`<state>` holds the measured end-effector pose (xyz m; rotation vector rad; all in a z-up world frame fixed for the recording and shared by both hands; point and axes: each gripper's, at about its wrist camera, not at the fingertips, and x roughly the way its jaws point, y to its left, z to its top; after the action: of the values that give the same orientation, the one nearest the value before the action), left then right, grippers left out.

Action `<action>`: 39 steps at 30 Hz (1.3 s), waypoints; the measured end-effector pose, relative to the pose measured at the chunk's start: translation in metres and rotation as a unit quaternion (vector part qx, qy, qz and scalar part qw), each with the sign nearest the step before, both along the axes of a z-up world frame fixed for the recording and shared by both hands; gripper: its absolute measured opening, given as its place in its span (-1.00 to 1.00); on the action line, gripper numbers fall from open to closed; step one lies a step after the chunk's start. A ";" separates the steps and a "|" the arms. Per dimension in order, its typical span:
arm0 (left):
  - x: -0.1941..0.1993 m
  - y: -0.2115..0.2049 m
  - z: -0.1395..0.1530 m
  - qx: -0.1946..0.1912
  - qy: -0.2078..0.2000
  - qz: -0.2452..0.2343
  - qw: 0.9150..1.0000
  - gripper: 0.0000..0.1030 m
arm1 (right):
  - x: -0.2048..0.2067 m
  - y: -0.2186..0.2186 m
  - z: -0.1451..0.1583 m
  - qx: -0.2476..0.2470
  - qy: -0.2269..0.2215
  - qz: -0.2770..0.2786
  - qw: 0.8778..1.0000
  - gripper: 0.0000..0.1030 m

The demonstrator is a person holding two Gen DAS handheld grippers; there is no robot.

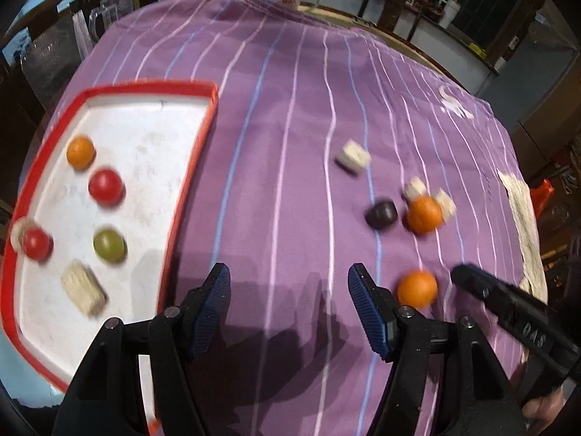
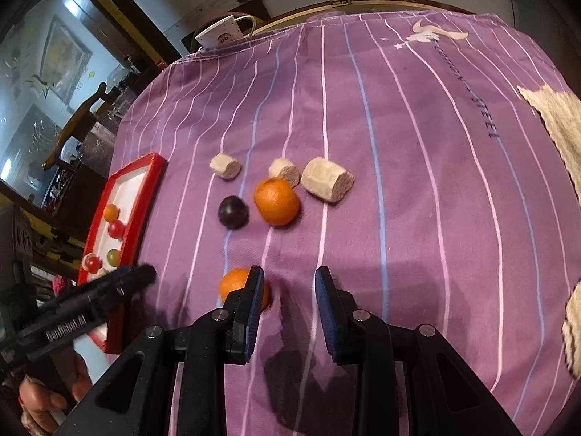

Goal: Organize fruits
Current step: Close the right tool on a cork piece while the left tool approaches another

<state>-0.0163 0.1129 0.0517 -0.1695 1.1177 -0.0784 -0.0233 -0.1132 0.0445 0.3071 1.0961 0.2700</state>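
Note:
A red-rimmed white tray lies at the left and holds an orange fruit, two red fruits, a green one and a beige cork piece. On the purple striped cloth lie a large orange, a dark plum, a small orange and three cork pieces. My left gripper is open and empty over the cloth beside the tray. My right gripper is open and empty, its left finger just right of the small orange.
A white mug stands at the cloth's far edge. A beige knitted mat lies at the right edge. The tray also shows in the right wrist view. Chairs and shelves stand beyond the table.

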 end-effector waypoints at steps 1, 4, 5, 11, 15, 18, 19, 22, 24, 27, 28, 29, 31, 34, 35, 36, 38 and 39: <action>0.008 -0.001 0.002 0.007 -0.006 0.000 1.000 0.30 | 0.004 0.000 -0.001 -0.004 -0.001 0.000 1.000 -0.37; 0.028 -0.009 0.009 0.017 -0.028 -0.010 0.999 0.30 | 0.015 -0.002 0.001 -0.012 -0.011 -0.007 1.000 -0.37; 0.037 -0.014 0.010 0.020 -0.033 -0.014 0.999 0.30 | 0.019 -0.004 0.002 -0.013 -0.015 -0.011 1.000 -0.37; 0.075 -0.037 -0.008 0.012 -0.027 -0.030 0.999 0.30 | 0.050 -0.020 0.008 -0.009 -0.028 -0.035 0.999 -0.37; 0.090 -0.043 -0.022 0.009 -0.019 -0.038 0.999 0.30 | 0.062 -0.022 0.001 -0.004 -0.020 -0.033 0.999 -0.37; 0.098 -0.045 -0.028 -0.004 -0.019 -0.042 0.999 0.30 | 0.068 -0.021 -0.007 0.008 -0.008 -0.030 0.999 -0.37; 0.101 -0.048 -0.029 -0.007 -0.020 -0.046 0.999 0.30 | 0.069 -0.020 -0.010 0.009 -0.006 -0.031 0.999 -0.33; 0.104 -0.058 -0.031 0.007 -0.022 -0.066 0.998 0.29 | 0.072 -0.020 -0.013 0.011 -0.008 -0.035 0.999 -0.32; 0.102 -0.066 -0.033 0.020 -0.022 -0.080 0.996 0.22 | 0.073 -0.019 -0.014 0.012 -0.009 -0.034 0.999 -0.32; 0.100 -0.077 -0.033 0.061 -0.034 -0.100 0.993 -0.39 | 0.075 -0.021 -0.014 0.020 -0.008 -0.037 0.999 -0.32; 0.100 -0.077 -0.033 0.057 -0.033 -0.104 0.992 -0.43 | 0.076 -0.021 -0.015 0.022 -0.008 -0.038 0.999 -0.32; 0.101 -0.076 -0.032 0.050 -0.029 -0.104 0.993 -0.44 | 0.076 -0.021 -0.015 0.022 -0.008 -0.037 0.999 -0.33; 0.100 -0.073 -0.031 0.043 -0.028 -0.099 0.994 -0.44 | 0.075 -0.022 -0.014 0.021 -0.008 -0.038 0.999 -0.37; 0.095 -0.067 -0.031 0.038 -0.027 -0.092 0.995 -0.44 | 0.074 -0.022 -0.013 0.024 -0.007 -0.041 0.999 -0.45; 0.093 -0.065 -0.030 0.035 -0.026 -0.090 0.995 -0.44 | 0.073 -0.023 -0.013 0.025 -0.007 -0.042 0.999 -0.47; 0.091 -0.064 -0.030 0.034 -0.026 -0.089 0.995 -0.44 | 0.071 -0.024 -0.012 0.027 -0.008 -0.044 0.999 -0.47; 0.086 -0.060 -0.027 0.029 -0.028 -0.086 0.996 -0.44 | 0.069 -0.025 -0.010 0.027 -0.009 -0.048 0.998 -0.48; 0.083 -0.056 -0.024 0.027 -0.031 -0.084 0.996 -0.44 | 0.067 -0.025 -0.008 0.026 -0.010 -0.049 0.998 -0.49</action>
<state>0.0664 0.0566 0.0272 -0.0254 1.0703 -0.2014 0.0438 -0.1382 0.0361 0.4029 1.0521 0.2144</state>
